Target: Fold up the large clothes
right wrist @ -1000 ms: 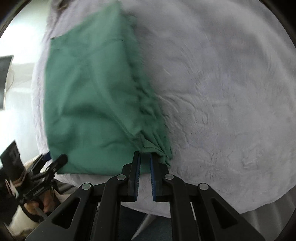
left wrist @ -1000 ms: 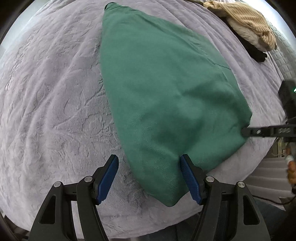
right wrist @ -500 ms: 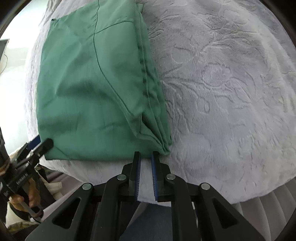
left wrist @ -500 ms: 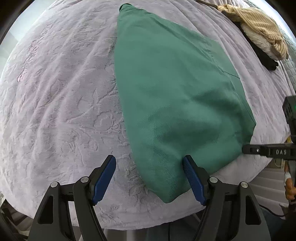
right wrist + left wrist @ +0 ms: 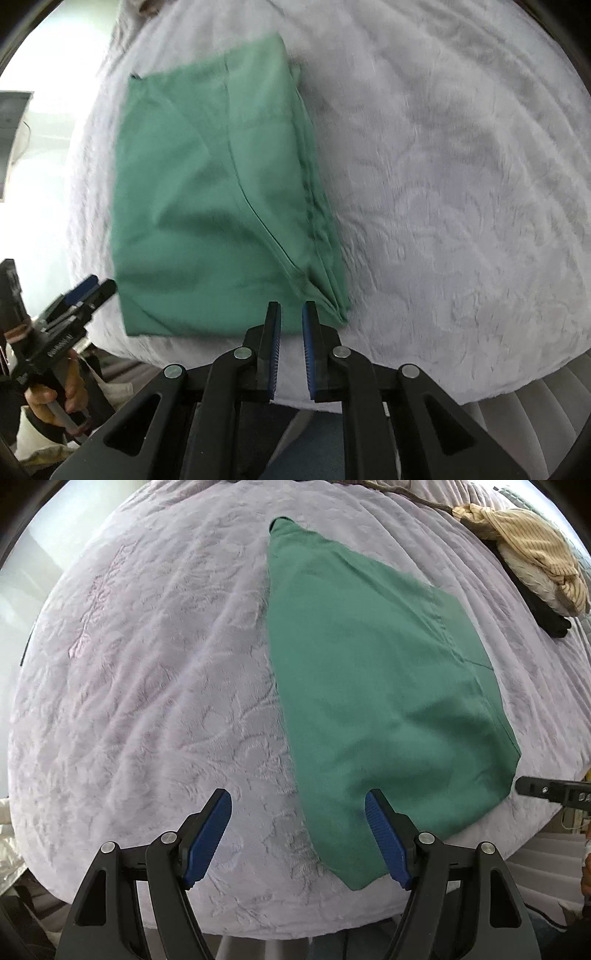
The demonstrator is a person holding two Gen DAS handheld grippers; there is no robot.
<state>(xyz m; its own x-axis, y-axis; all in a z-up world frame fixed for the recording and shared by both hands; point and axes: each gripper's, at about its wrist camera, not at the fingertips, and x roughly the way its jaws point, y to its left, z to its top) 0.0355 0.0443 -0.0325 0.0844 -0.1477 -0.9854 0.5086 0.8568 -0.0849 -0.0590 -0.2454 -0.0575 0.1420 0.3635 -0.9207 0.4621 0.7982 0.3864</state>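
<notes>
A green garment (image 5: 376,686) lies folded flat on the lavender bedspread (image 5: 147,672). My left gripper (image 5: 299,808) is open and empty, hovering over the garment's near corner. In the right wrist view the garment (image 5: 214,206) lies as a folded rectangle with stacked edges along its right side. My right gripper (image 5: 291,317) is slightly open and empty, just off the garment's near edge and not touching it. The right gripper's tip (image 5: 546,788) shows at the left wrist view's right edge. The left gripper (image 5: 74,299) shows at the right wrist view's lower left.
A pile of beige and black clothes (image 5: 535,554) lies at the bed's far right. The bedspread's near edge (image 5: 443,376) drops off just before the grippers. A hand (image 5: 48,398) holds the left gripper's handle.
My right gripper has let go of the garment's corner, opened a little and drawn back toward the bed's edge. My left gripper has lifted slightly and stays open.
</notes>
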